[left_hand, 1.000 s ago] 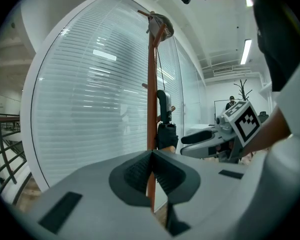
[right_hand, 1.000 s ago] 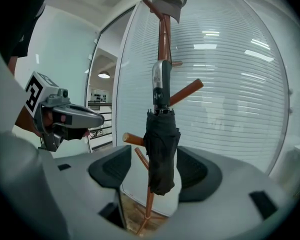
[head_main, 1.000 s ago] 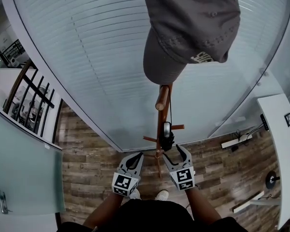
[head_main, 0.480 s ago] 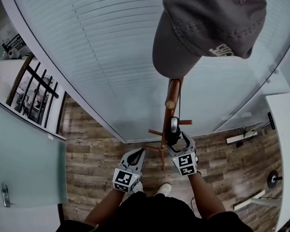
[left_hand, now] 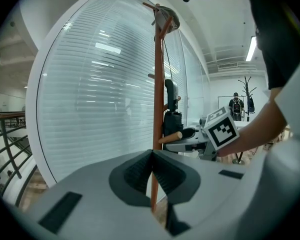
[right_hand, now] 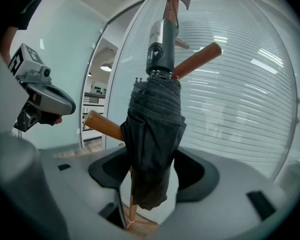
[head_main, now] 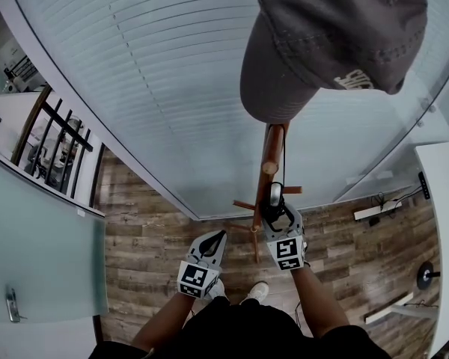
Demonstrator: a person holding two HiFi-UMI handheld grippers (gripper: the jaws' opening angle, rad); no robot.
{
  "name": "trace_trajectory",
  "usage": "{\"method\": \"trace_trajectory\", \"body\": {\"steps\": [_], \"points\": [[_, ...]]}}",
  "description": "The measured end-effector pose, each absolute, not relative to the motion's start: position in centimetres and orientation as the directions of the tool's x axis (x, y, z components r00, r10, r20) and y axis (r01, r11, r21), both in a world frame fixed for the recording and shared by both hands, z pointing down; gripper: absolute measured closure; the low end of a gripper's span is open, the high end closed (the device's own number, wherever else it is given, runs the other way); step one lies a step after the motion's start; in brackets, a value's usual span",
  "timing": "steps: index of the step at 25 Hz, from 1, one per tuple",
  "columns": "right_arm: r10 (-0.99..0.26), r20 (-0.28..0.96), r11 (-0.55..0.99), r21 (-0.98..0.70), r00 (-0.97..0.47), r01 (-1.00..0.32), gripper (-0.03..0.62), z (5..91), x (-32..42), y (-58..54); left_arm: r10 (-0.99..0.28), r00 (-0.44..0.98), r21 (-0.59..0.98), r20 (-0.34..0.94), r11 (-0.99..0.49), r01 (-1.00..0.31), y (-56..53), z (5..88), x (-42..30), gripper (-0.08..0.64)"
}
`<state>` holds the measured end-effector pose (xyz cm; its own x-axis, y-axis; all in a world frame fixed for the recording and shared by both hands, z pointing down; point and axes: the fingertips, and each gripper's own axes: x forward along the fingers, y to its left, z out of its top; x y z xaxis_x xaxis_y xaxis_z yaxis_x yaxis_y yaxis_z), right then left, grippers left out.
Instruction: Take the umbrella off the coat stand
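Black umbrella, folded, hanging upright close against the wooden stand, handle end up, between 2 brown pegs. Right gripper around its lower half, jaws just closed in, pads pressing the fabric from both sides. Left gripper lower and off to the left, clear of the stand, jaws together on nothing, stand visible past their tips. Grey cap on top of the stand. Striped frosted glass wall behind, plank floor below.
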<state>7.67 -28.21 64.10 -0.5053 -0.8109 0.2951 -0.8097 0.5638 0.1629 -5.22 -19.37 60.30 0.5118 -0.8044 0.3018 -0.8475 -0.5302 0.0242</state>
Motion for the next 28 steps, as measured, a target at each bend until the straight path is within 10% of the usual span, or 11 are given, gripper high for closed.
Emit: {"method": "trace_trajectory", "body": {"steps": [28], "points": [[-0.837, 0.204, 0.538, 0.139, -0.508, -0.831, 0.348, 59.0, 9.0, -24.1, -0.776, 0.563, 0.046, 0.283, -0.576, -0.816, -19.0, 59.3, -5.6, 0.546]]}}
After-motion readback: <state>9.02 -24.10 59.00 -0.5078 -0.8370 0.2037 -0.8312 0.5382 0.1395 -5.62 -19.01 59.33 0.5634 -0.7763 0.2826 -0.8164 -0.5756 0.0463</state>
